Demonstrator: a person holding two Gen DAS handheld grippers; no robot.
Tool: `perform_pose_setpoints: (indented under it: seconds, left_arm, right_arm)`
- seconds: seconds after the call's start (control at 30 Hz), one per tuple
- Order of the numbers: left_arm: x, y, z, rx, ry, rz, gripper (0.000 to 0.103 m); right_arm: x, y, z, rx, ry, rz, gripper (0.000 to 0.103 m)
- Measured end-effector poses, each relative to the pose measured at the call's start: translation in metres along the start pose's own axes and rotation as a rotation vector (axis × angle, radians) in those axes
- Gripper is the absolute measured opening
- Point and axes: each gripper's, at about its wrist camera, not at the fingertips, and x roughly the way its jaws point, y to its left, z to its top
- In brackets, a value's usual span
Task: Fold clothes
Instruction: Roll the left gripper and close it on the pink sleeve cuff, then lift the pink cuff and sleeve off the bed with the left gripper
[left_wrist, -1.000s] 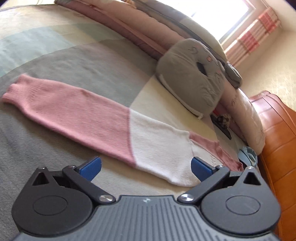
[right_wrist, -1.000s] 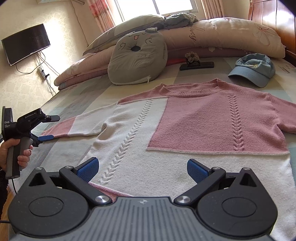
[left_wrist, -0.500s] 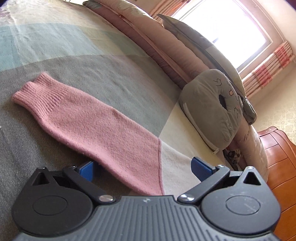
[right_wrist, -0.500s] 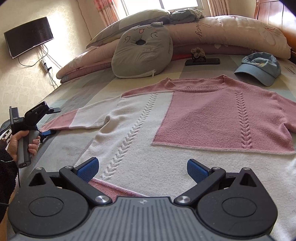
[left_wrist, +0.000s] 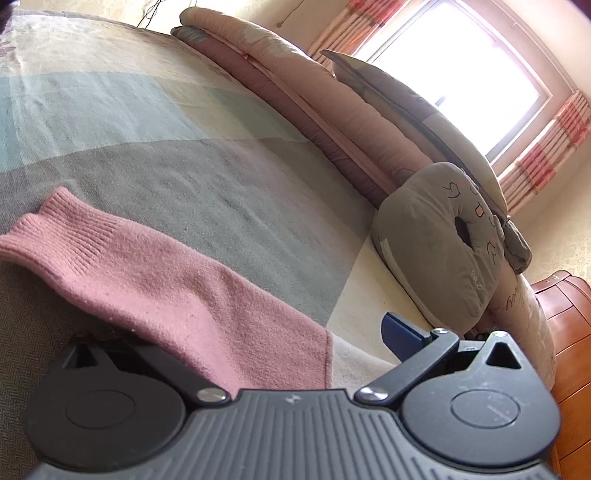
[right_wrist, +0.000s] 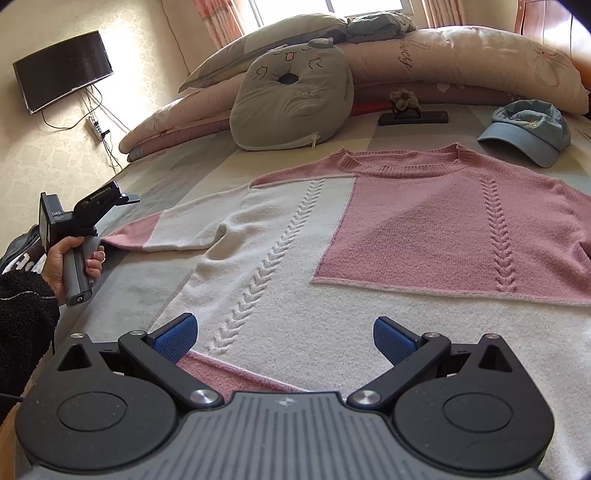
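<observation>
A pink and white knit sweater (right_wrist: 332, 236) lies flat, front up, on the bed. Its left sleeve (left_wrist: 177, 291) is pink, with a ribbed cuff (left_wrist: 55, 229) at the far left of the left wrist view. My left gripper (left_wrist: 255, 332) is open and straddles this sleeve. The sleeve drapes over the left finger and hides it; the blue right pad (left_wrist: 402, 334) shows beside the white part. My right gripper (right_wrist: 284, 332) hangs open just above the sweater's bottom hem (right_wrist: 229, 373), with nothing between its fingers.
A grey cat cushion (right_wrist: 291, 99) and long pillows (right_wrist: 461, 62) line the headboard end. A blue cap (right_wrist: 528, 133) and a dark phone (right_wrist: 413, 118) lie beyond the sweater. A hand (right_wrist: 74, 258) holds the left gripper at the bed's left edge.
My left gripper has moved in along the sleeve toward the cuff, and the sleeve now lies over its left finger. The right gripper has edged slightly forward over the hem.
</observation>
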Motion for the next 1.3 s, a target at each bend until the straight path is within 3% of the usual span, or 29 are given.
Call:
perform_pose_setpoints:
  seconds: [0.23,0.37,0.67,0.87,1.3]
  left_arm:
    - [0.011,-0.006,0.0,-0.019,-0.008,0.042,0.102]
    - [0.005,-0.007,-0.004,-0.079,-0.034,-0.002,0.102]
    - [-0.01,-0.042,0.009,-0.025,-0.061,-0.102,0.102]
    - [-0.017,-0.063,0.008,-0.007,-0.048,-0.113,0.102]
    - [-0.03,-0.109,-0.004,-0.015,-0.001,-0.159,0.102]
  right_arm:
    - [-0.001,0.002,0.0,0.003,-0.006,0.009,0.103]
    - [-0.004,0.004,0.0,-0.011,-0.022,0.017,0.103]
    - [-0.006,0.006,0.0,-0.026,-0.008,0.028,0.103]
    - [-0.014,0.012,0.001,-0.066,0.031,0.079,0.103]
    - [-0.042,0.006,0.007,-0.075,0.0,0.061,0.103]
